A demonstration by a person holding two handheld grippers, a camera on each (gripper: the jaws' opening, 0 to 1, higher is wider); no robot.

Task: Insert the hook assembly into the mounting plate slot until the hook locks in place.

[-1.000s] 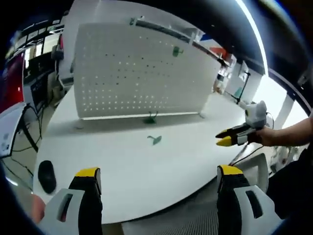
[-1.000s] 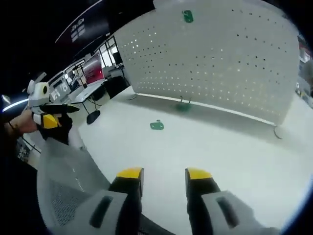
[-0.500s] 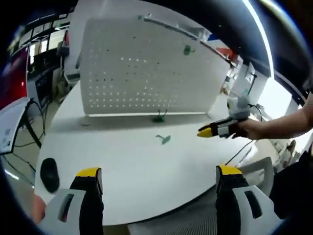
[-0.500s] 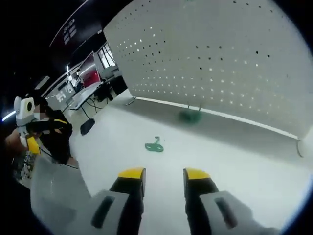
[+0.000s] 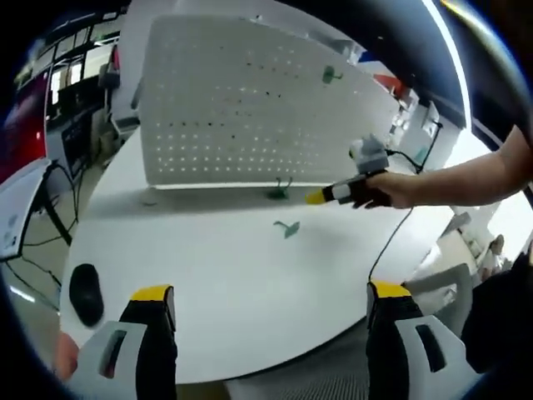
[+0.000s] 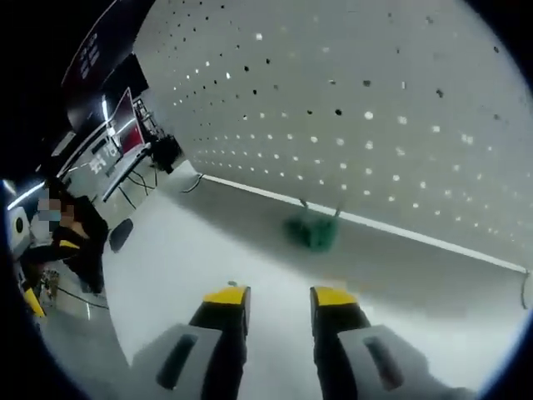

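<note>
A white perforated mounting plate stands upright at the back of the round white table. One green hook hangs high on it. A green piece sits at its foot, and a loose green hook lies on the table in front. My left gripper hangs over the near table edge, open and empty. A hand holds my right gripper low above the table beside the green piece. In the right gripper view that green piece lies just ahead of the right gripper, whose jaws stand a little apart, empty.
A black mouse lies at the table's left front. A black cable trails from the right gripper over the right edge, where a grey chair stands. Desks and screens stand beyond the table.
The right gripper has moved forward over the table to the foot of the mounting plate, past the loose hook. The left gripper has stayed put, still open.
</note>
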